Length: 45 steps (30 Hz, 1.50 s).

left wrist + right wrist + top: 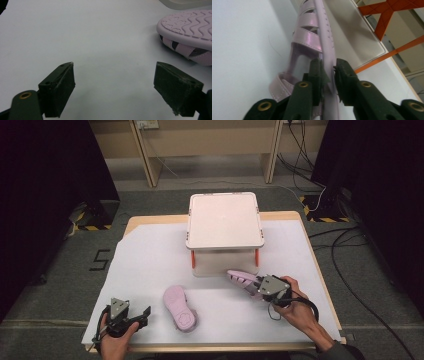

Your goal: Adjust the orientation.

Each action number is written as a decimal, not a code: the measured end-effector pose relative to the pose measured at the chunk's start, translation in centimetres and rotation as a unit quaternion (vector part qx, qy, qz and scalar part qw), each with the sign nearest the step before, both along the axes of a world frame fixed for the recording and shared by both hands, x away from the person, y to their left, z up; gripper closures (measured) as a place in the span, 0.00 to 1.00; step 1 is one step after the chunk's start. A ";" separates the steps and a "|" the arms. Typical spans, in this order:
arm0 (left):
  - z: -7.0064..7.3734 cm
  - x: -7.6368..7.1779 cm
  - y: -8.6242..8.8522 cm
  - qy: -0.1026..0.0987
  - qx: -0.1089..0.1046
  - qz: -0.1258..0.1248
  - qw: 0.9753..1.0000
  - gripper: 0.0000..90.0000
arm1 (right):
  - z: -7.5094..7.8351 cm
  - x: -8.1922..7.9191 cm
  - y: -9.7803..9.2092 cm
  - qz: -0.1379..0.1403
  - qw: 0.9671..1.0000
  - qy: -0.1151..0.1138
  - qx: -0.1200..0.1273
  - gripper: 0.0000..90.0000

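Note:
A pink strapped sandal [180, 307] lies sole up on the white sheet at the front middle; its wavy tread [190, 27] shows at the upper right of the left gripper view. My left gripper [142, 316] rests at the front left, open and holding nothing [113, 75], a short way from that sandal. A second pink sandal [241, 281] is held off the sheet, on its edge, just in front of the box. My right gripper [257, 286] is shut on its sole [329, 68], with the straps [305, 37] to the left of the jaws.
A translucent box with a white lid [225, 220] and orange latches [193, 259] stands at the back middle of the table. Its wall [352, 37] and an orange latch [387, 22] lie close beside the held sandal. Cables trail on the floor at the right [350, 245].

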<state>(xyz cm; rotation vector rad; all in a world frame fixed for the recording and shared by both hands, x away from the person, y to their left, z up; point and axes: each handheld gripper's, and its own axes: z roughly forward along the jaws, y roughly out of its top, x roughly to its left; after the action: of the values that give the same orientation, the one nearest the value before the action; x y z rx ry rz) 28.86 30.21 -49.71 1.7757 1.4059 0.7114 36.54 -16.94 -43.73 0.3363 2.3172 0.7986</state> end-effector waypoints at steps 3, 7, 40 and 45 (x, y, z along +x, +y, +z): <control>0.0 0.0 0.1 -0.001 -0.003 0.001 1.000 0.19 | 0.3 -0.1 -0.6 0.013 0.999 0.028 0.021 0.87; 0.1 0.0 0.2 -0.002 -0.005 0.003 1.000 0.19 | 0.9 -1.2 -0.8 0.034 0.994 0.080 0.063 0.87; 0.1 -0.1 0.1 -0.002 -0.004 -0.002 1.000 0.19 | -0.5 0.4 -3.1 -0.025 0.966 0.190 0.175 0.59; 0.0 0.0 0.0 -0.002 -0.003 -0.003 1.000 0.19 | -0.5 0.8 -4.4 -0.043 0.968 0.176 0.175 0.61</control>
<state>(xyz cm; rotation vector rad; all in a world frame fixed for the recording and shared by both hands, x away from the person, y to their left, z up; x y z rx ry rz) 28.87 30.19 -49.67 1.7722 1.3984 0.7051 37.36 -21.35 -44.23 0.7853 2.4551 1.1849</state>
